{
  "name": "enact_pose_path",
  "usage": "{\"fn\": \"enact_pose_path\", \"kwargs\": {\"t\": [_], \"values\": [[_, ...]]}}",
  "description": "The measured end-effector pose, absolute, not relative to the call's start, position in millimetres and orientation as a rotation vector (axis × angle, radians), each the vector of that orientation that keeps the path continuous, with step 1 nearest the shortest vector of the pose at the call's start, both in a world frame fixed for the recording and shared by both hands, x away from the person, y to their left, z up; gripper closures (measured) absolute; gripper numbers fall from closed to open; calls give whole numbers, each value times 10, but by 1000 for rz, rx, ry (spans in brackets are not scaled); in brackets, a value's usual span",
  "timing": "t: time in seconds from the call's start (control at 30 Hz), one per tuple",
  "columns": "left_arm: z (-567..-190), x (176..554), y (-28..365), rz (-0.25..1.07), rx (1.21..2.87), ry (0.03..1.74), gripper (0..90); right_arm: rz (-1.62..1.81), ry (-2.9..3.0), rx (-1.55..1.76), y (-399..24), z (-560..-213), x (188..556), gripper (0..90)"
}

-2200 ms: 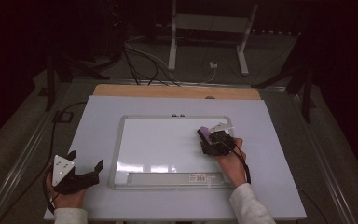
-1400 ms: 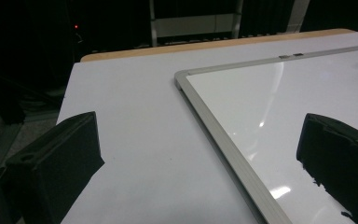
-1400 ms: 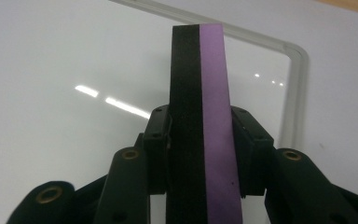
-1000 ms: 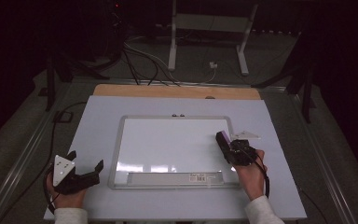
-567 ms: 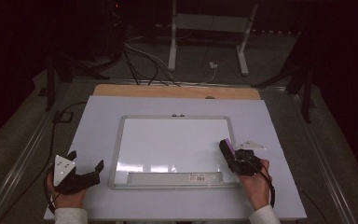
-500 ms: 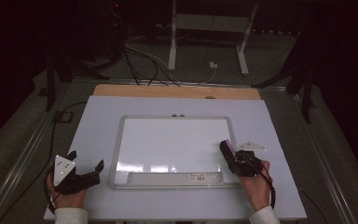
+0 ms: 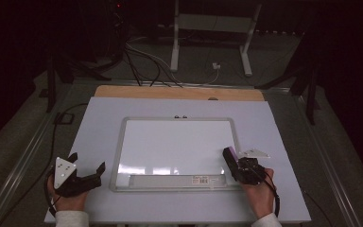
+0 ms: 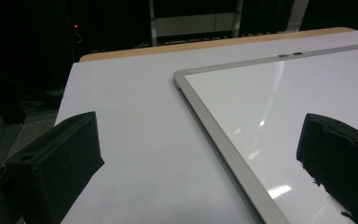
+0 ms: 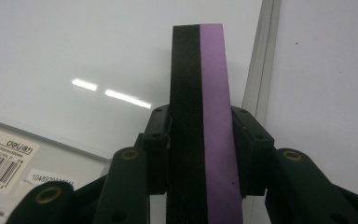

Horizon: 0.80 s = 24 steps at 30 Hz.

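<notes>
at about four o'clock on the whiteboard (image 7: 177, 142), over its lower right corner, the right gripper (image 7: 232, 160) has its jaws clamped tight on a purple-and-black eraser (image 7: 230, 156). the right gripper view shows the eraser (image 9: 199, 116) standing on edge between the two pads, black felt to one side, purple foam to the other, poking out past the fingertips toward the board's grey frame (image 9: 260, 60). the board surface looks clean, with no marks to see.

over at eight o'clock, off the board on the pale table (image 7: 99, 113), the left gripper (image 7: 86, 171) sits with its jaws spread wide and nothing between them; its own view looks along the board's left edge.

risks from here, as a judgement: the eraser is pinched by a narrow band near its base, so a sideways push against the raised frame could twist it in the pads or lever it out. if it is set down on its thin edge it will likely topple. nothing pins the board, so a hard swipe could make it slide.
</notes>
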State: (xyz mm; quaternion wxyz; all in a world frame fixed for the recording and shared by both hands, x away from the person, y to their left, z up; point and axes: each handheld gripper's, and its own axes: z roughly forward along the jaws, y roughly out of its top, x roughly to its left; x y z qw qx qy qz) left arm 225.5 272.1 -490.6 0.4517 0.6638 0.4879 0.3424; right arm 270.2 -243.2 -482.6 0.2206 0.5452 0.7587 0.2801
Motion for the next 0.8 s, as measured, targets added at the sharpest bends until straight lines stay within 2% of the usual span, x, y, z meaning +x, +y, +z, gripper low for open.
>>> {"fn": "enact_pose_path", "kwargs": {"t": [0.8], "values": [[-4901,2253,2716,847,1639,1203,6,783,2187,1493,-2448,-4812,2373,556]]}}
